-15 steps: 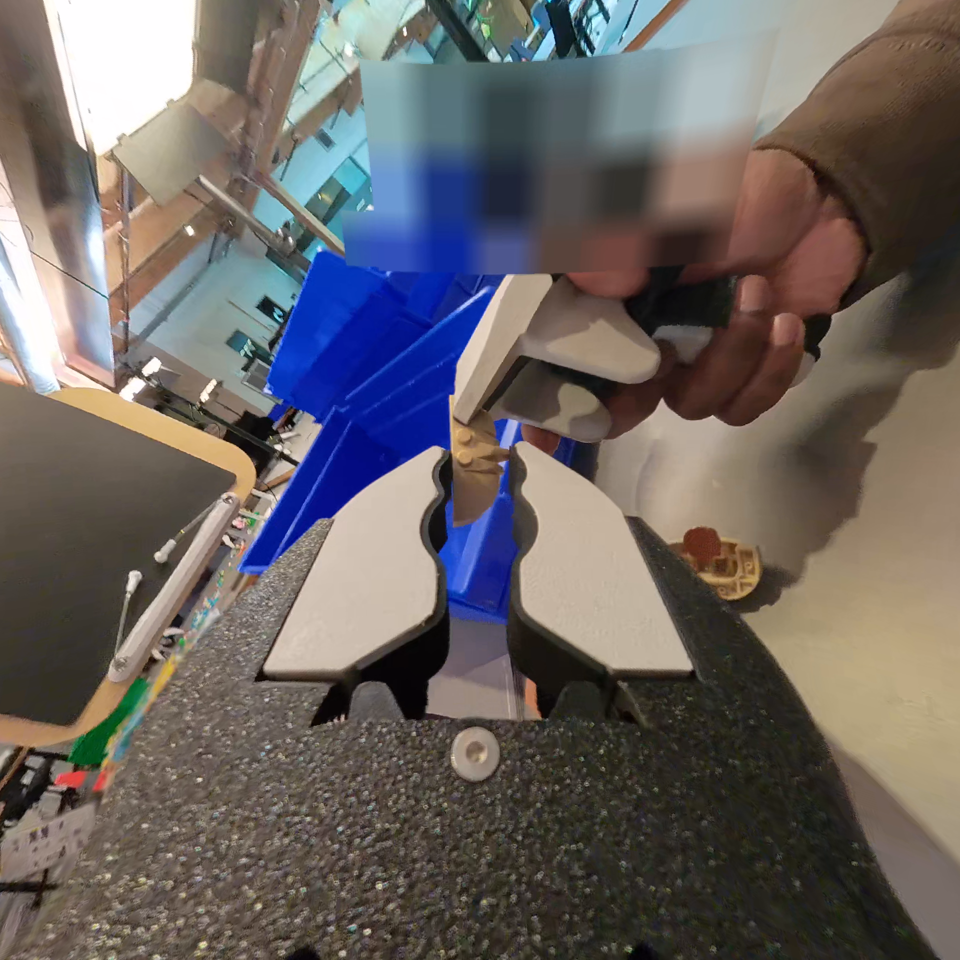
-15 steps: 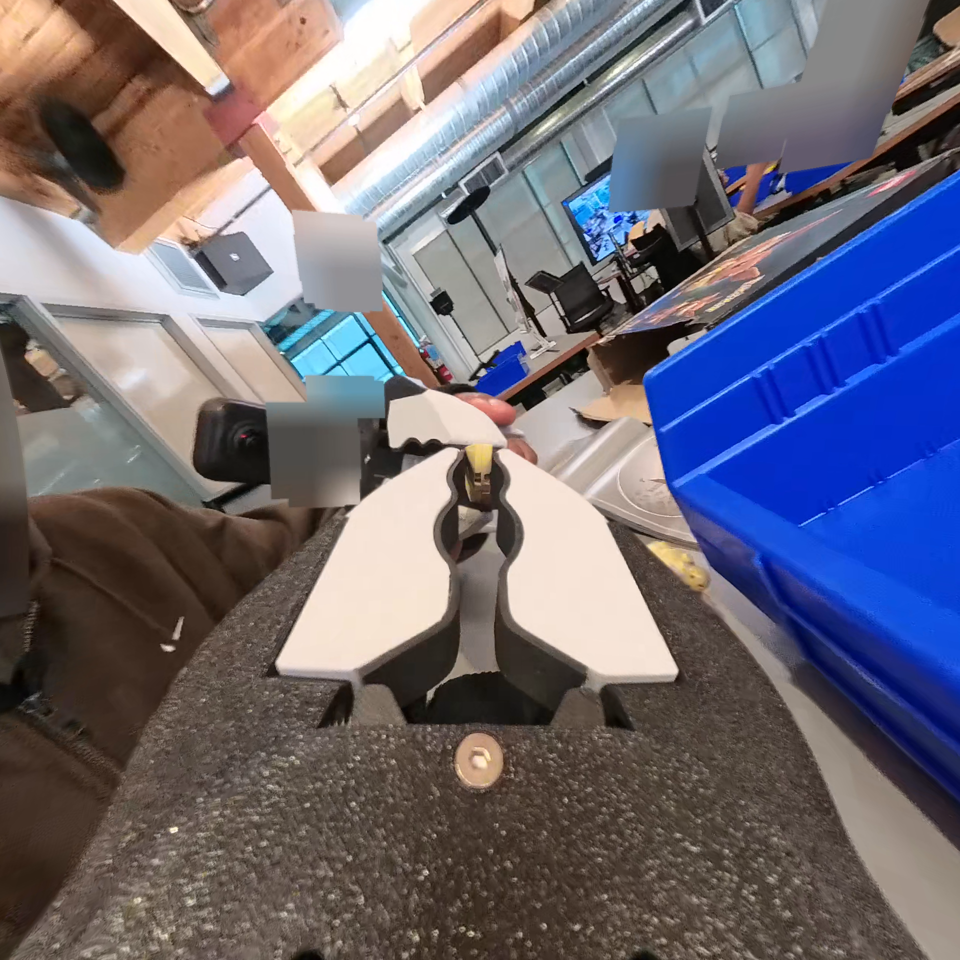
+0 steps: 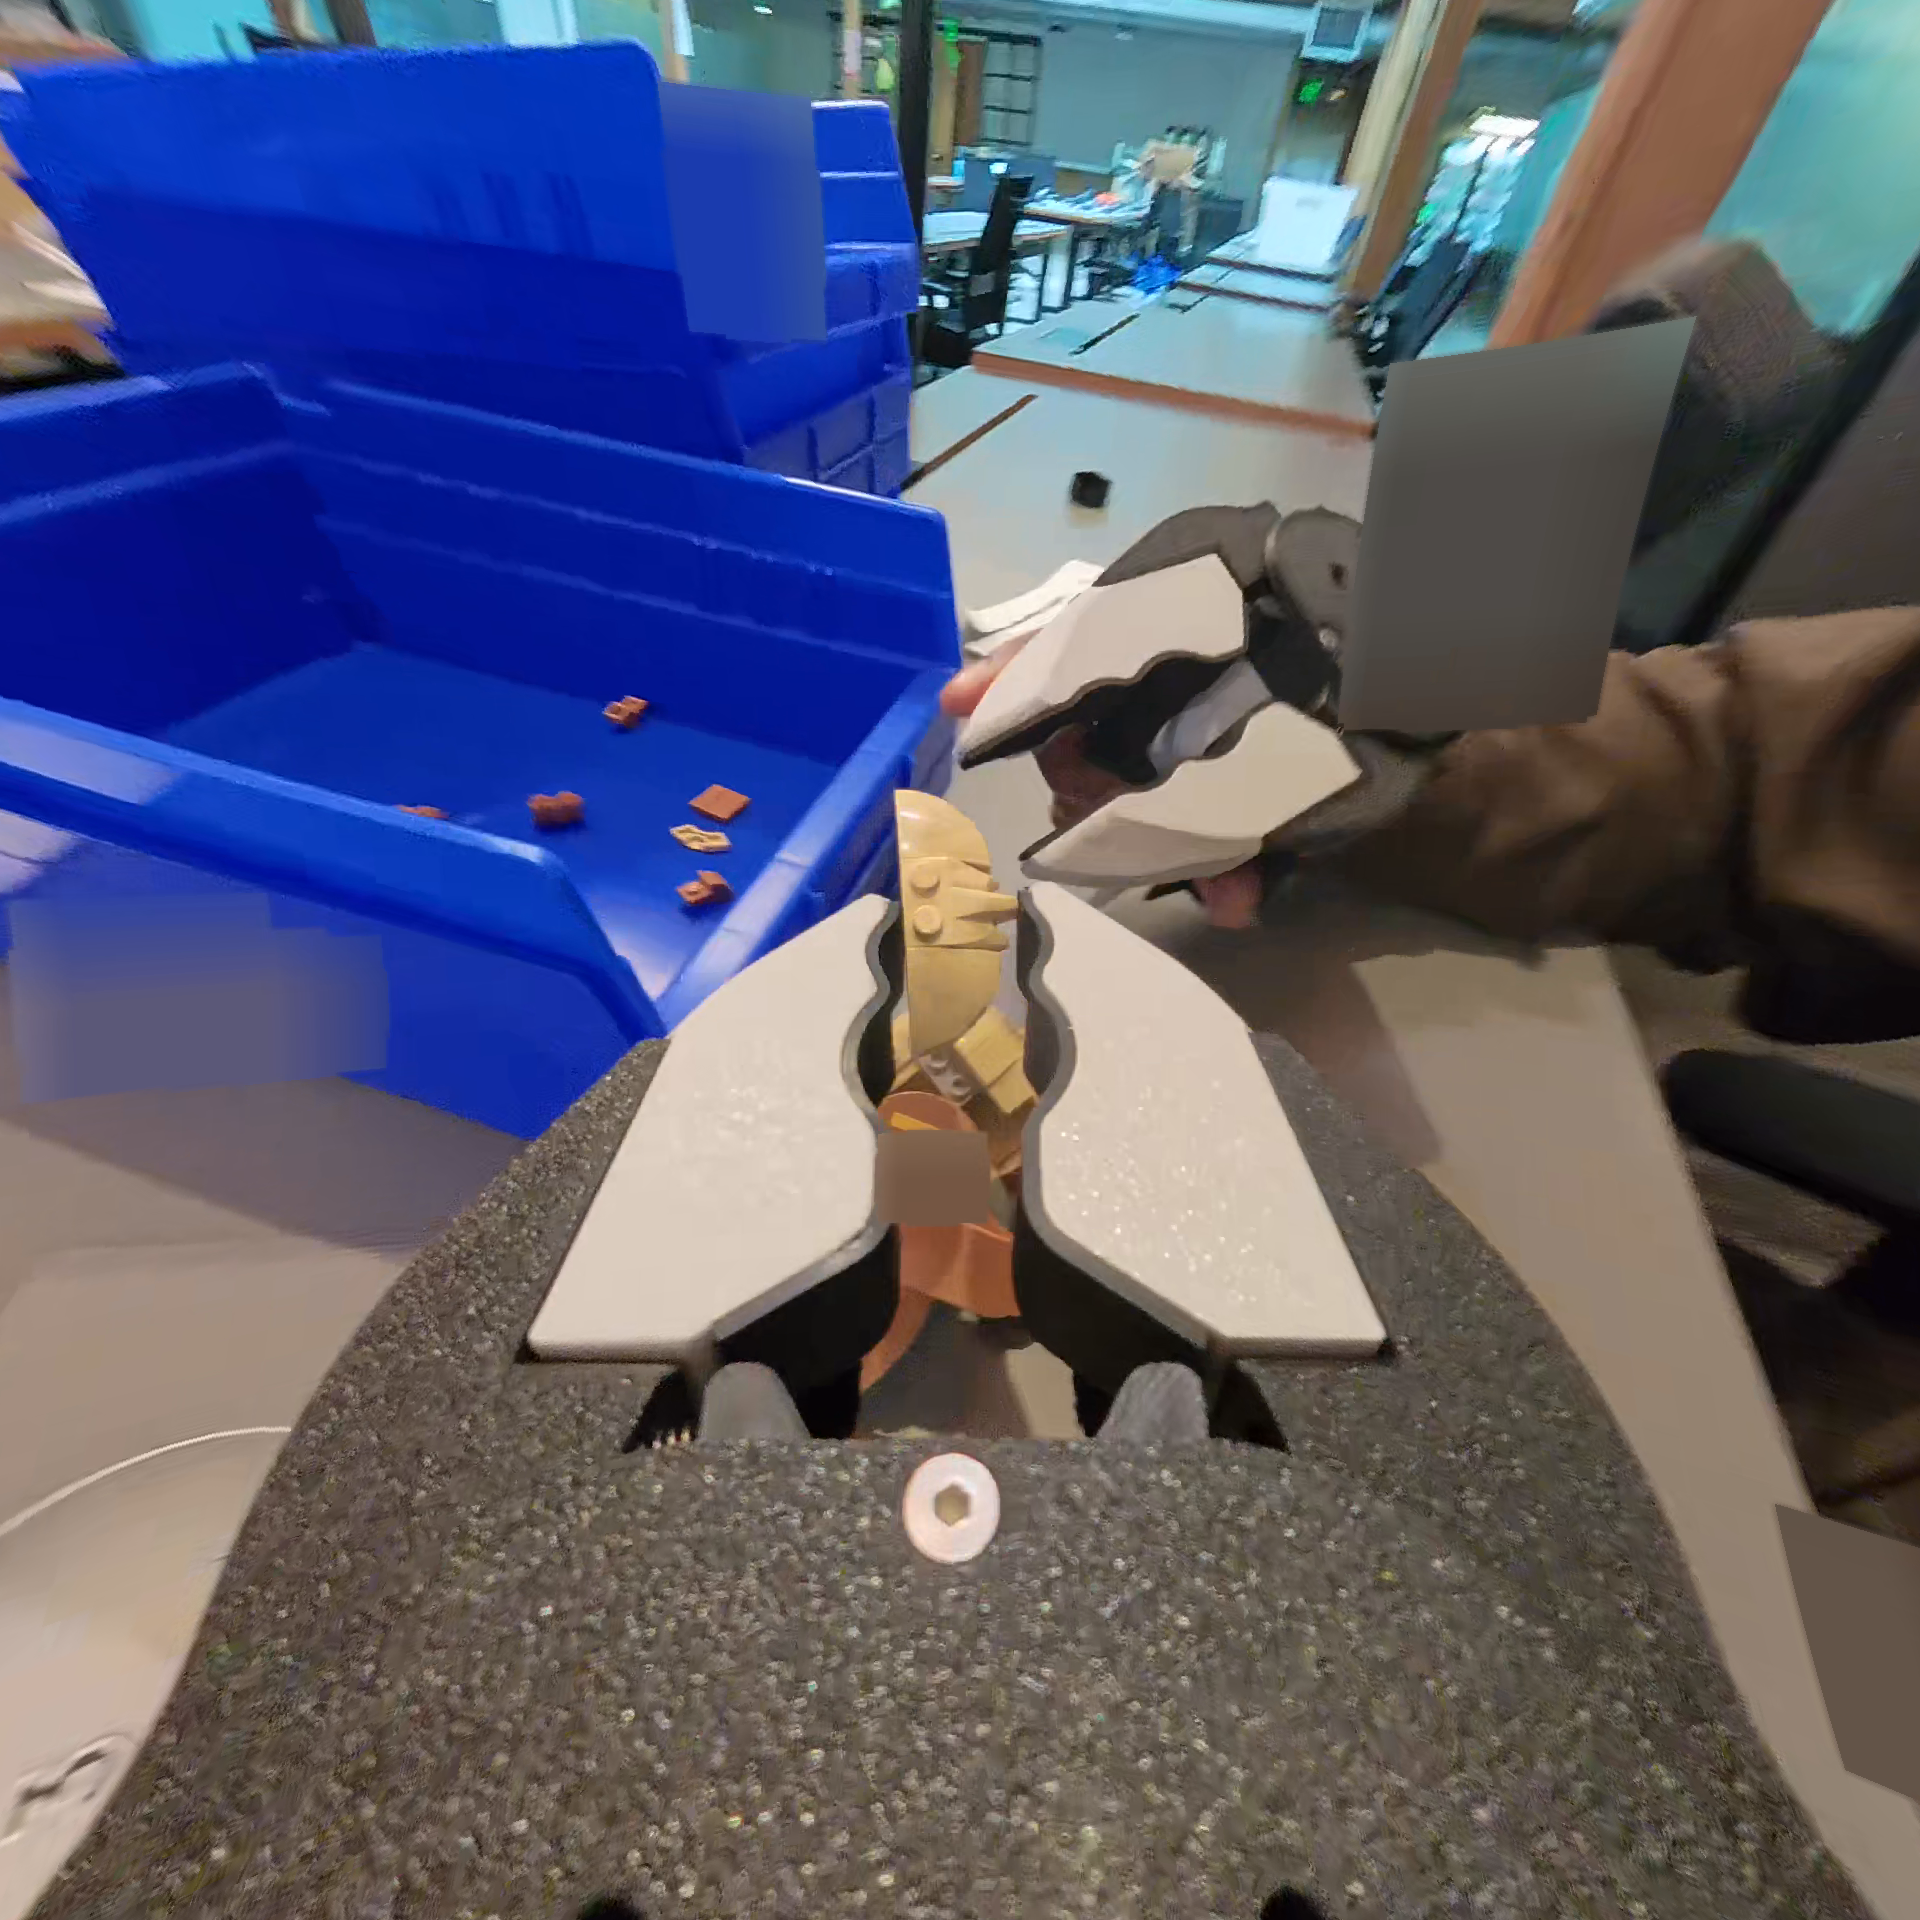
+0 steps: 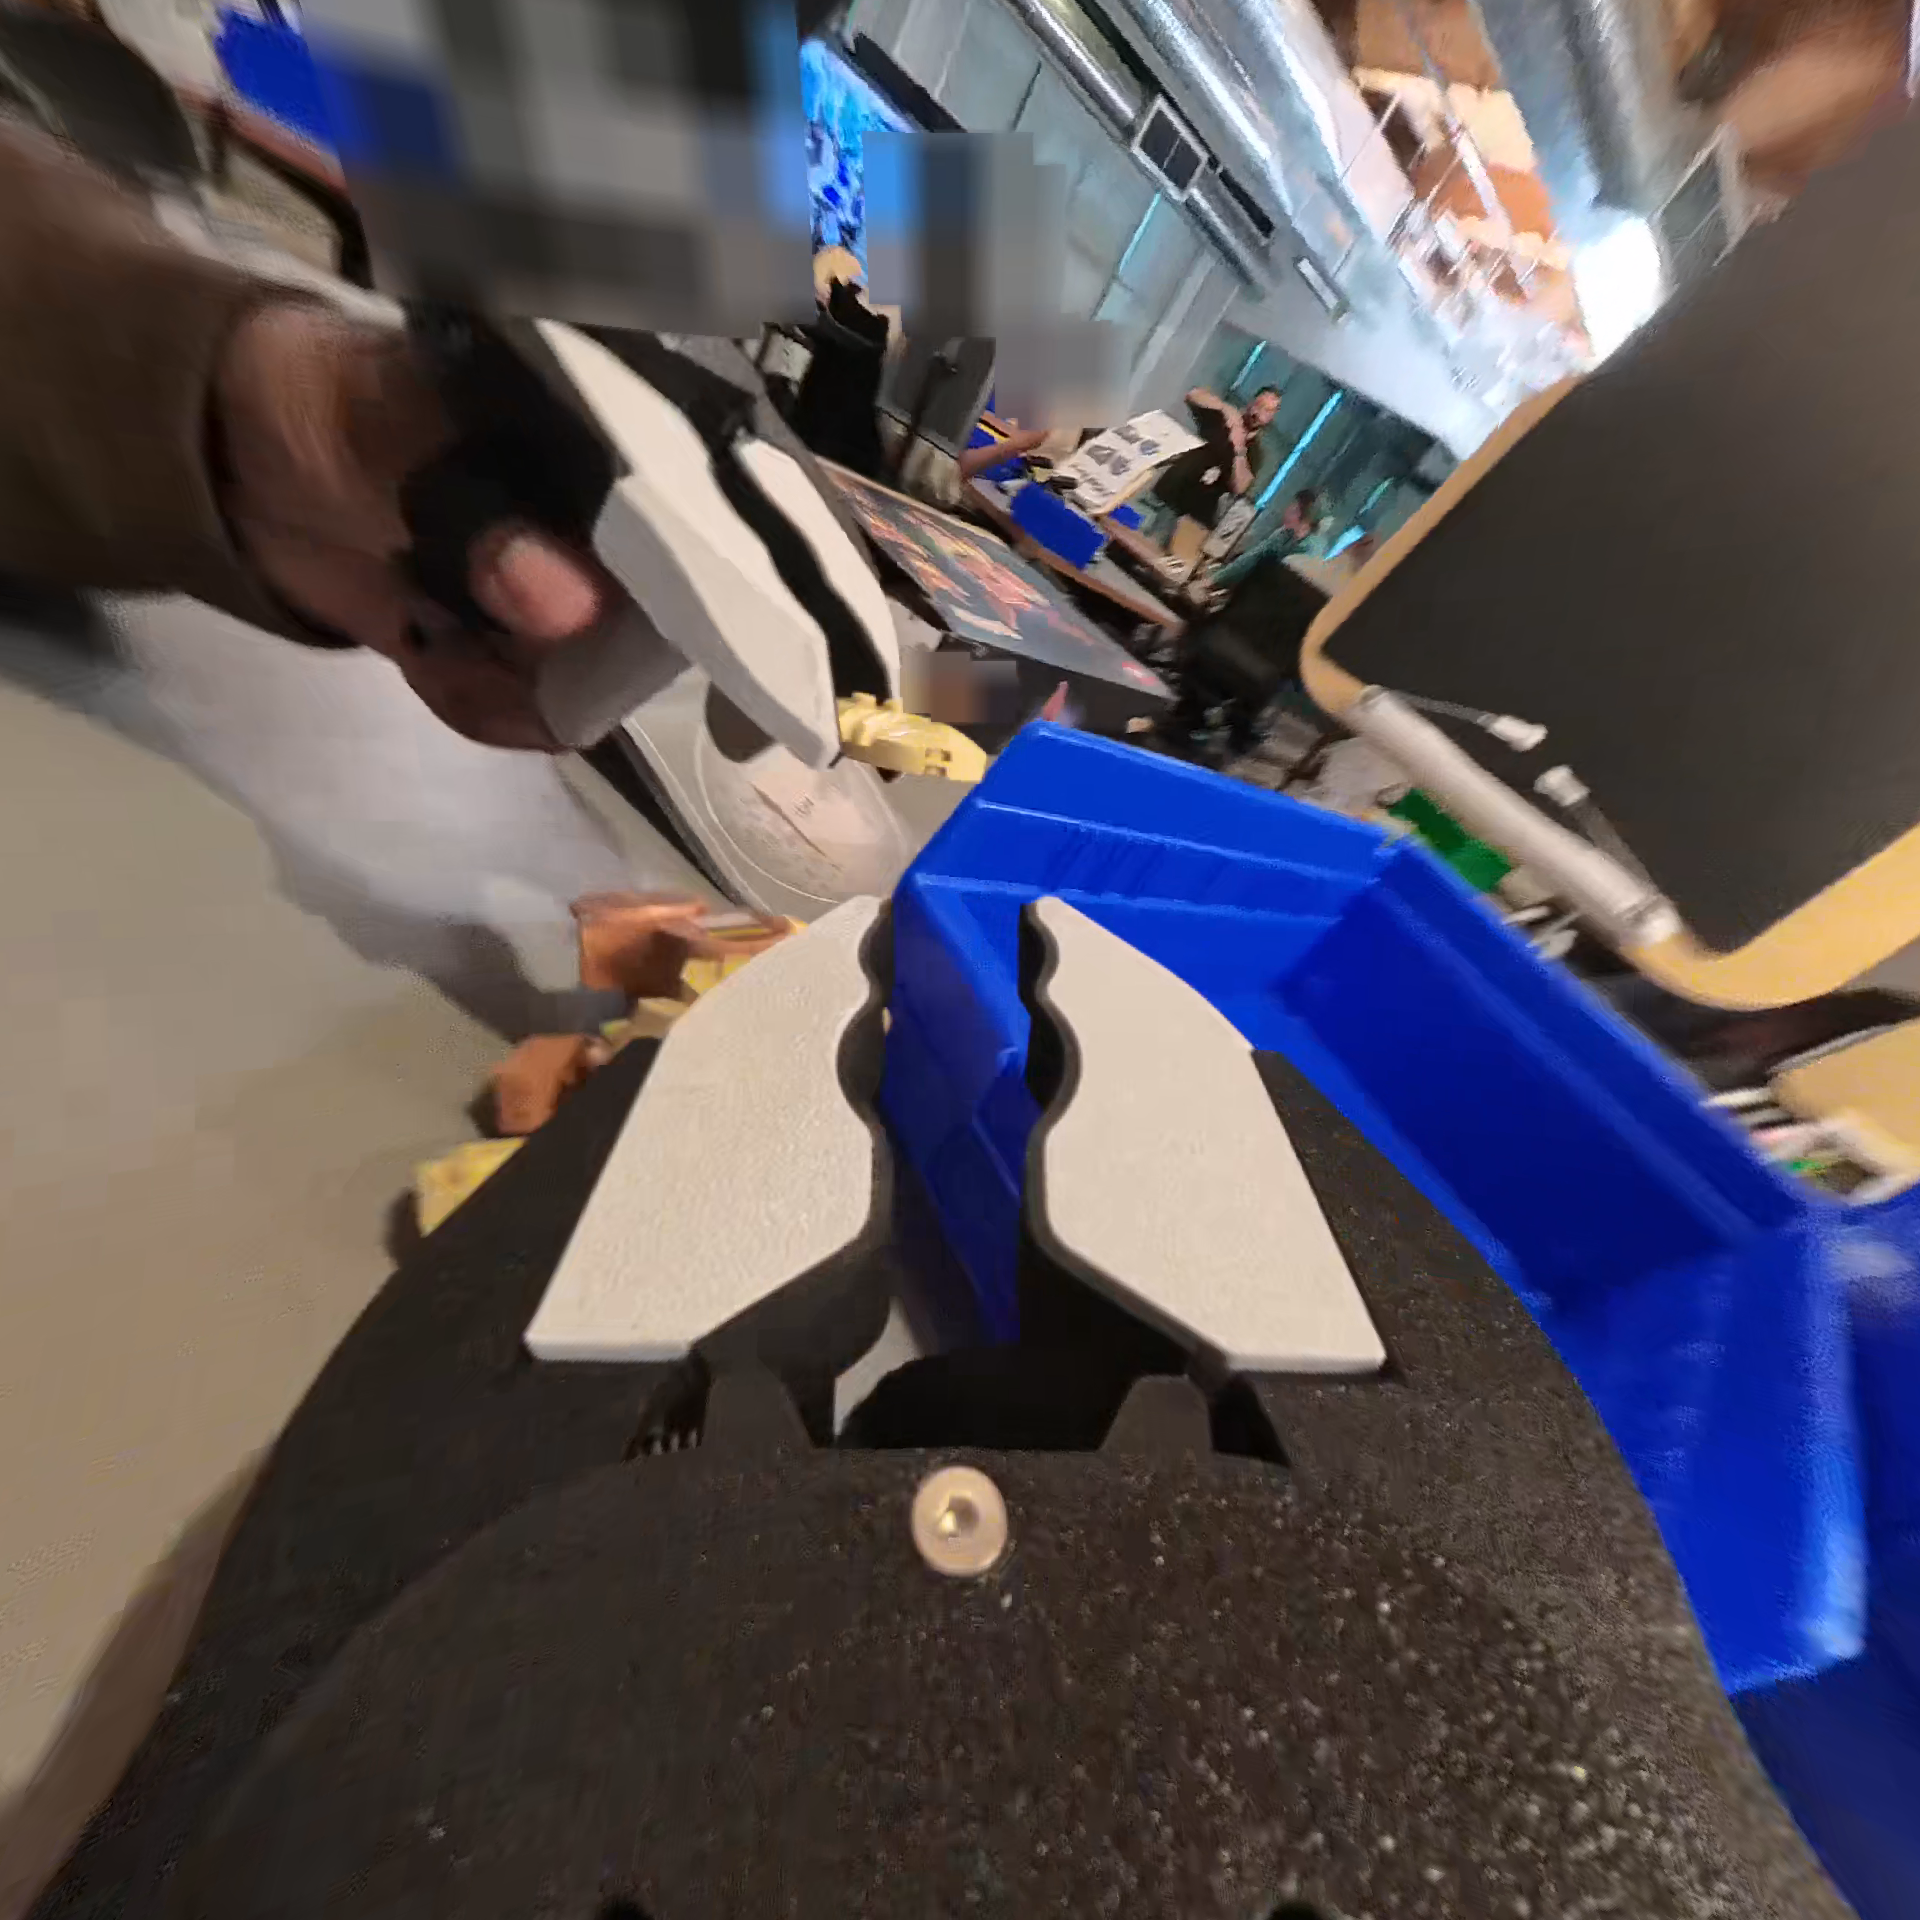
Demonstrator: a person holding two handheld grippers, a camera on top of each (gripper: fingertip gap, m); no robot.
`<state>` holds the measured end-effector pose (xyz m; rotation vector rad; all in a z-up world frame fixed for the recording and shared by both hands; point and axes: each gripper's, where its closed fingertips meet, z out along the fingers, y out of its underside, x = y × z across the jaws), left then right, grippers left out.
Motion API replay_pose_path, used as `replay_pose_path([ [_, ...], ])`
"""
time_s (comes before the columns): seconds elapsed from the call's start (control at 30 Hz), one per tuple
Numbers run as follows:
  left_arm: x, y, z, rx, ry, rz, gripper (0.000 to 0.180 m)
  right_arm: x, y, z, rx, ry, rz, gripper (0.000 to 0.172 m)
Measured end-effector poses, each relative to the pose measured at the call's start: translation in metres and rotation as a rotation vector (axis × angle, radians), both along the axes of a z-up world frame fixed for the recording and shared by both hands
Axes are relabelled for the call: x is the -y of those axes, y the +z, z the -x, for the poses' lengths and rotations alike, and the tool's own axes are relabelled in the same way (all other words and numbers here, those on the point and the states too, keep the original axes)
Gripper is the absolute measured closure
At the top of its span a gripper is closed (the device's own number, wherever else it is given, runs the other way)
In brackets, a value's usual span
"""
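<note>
Grey worktop (image 3: pixel 260 1195) in an open workshop, stacked blue bins (image 3: pixel 727 540) along its left side: your left gripper (image 3: pixel 956 902) is closed narrowly on a tan brick-built piece (image 3: pixel 951 987), a domed plate with studs and a small spike. It is held upright above the worktop, just beside the front bin's right corner. One pad presses the spike side, the other the flat edge. Your right gripper (image 3: pixel 997 802) hovers just beyond the dome's top with its jaws parted and nothing between them. In its own view they only frame the bin's corner. Small brown bricks (image 3: pixel 717 802) lie scattered on the front bin's floor.

The tan piece looks light, rigid and smooth. As a snapped-together build it would likely come apart under twisting, so the flat faces of the dome seem the safest hold, not the thin spike.

Half a second ago your right gripper's tips were pinching the top of this piece and both cameras were tilted towards the ceiling. Now it has let go and the views sit level with the bins.
</note>
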<state>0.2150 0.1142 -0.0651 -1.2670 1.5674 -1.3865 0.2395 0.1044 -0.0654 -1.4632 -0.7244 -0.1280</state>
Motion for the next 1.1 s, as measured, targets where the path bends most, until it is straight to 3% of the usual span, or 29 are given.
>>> replay_pose_path([
  [0.17, 0.013, -0.011, -0.002, -0.053, -0.084, 0.107, 0.160, 0.004, -0.003, 0.007, 0.375, -0.088, -0.167, 0.150],
  [0.47, 0.035, -0.031, -0.001, -0.155, -0.153, 0.071, 0.160, 0.007, -0.019, 0.022, 0.632, -0.091, -0.243, 0.153],
  [0.7, 0.033, -0.038, 0.001, -0.157, -0.127, -0.036, 0.160, 0.005, -0.030, 0.025, 0.575, -0.067, -0.149, 0.160],
  [0.8, 0.031, -0.031, 0.001, -0.097, -0.093, -0.086, 0.161, 0.004, -0.027, 0.025, 0.449, -0.068, -0.106, 0.162],
  [0.9, 0.027, -0.021, 0.001, -0.050, -0.057, -0.089, 0.161, 0.003, -0.022, 0.020, 0.352, -0.082, -0.080, 0.163],
  [1.1, 0.024, -0.018, 0.003, -0.038, -0.057, -0.028, 0.161, 0.003, -0.021, 0.019, 0.329, -0.094, -0.081, 0.163],
])
